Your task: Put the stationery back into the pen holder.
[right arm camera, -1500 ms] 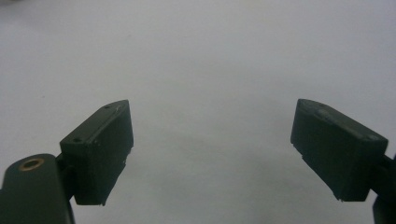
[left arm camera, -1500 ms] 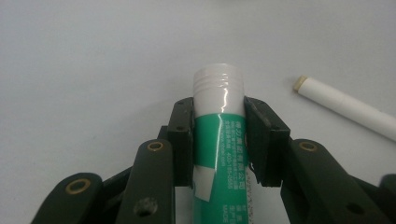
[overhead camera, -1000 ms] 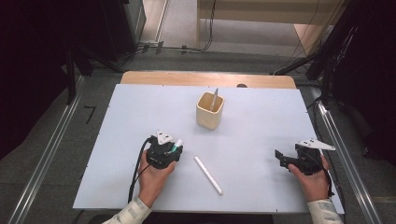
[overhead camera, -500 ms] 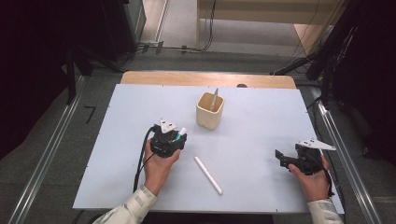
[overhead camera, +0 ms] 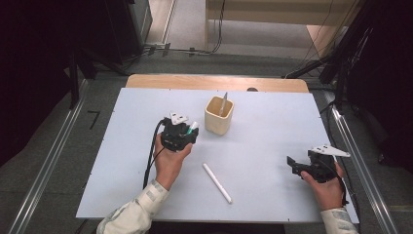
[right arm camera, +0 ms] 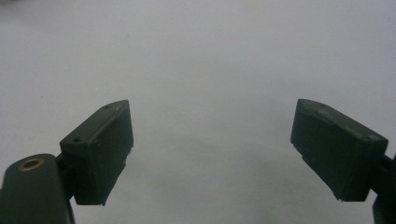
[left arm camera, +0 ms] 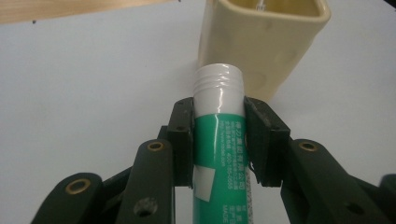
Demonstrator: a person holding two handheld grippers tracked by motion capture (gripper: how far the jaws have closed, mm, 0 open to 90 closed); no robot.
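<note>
Since our left gripper clamps the light, slippery green glue stick below its white threaded neck, we judge it could slide; our right gripper gapes empty.

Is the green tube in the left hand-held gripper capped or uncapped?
Uncapped: the green tube ends in a bare white threaded neck, clamped in the left hand-held gripper.

The green-and-white plastic tube with a ribbed white threaded neck was clamped by its body between two black jaws, neck pointing far, raised off the table. It sat left of centre, just left of the cream square-sided cup, near its wall.
</note>
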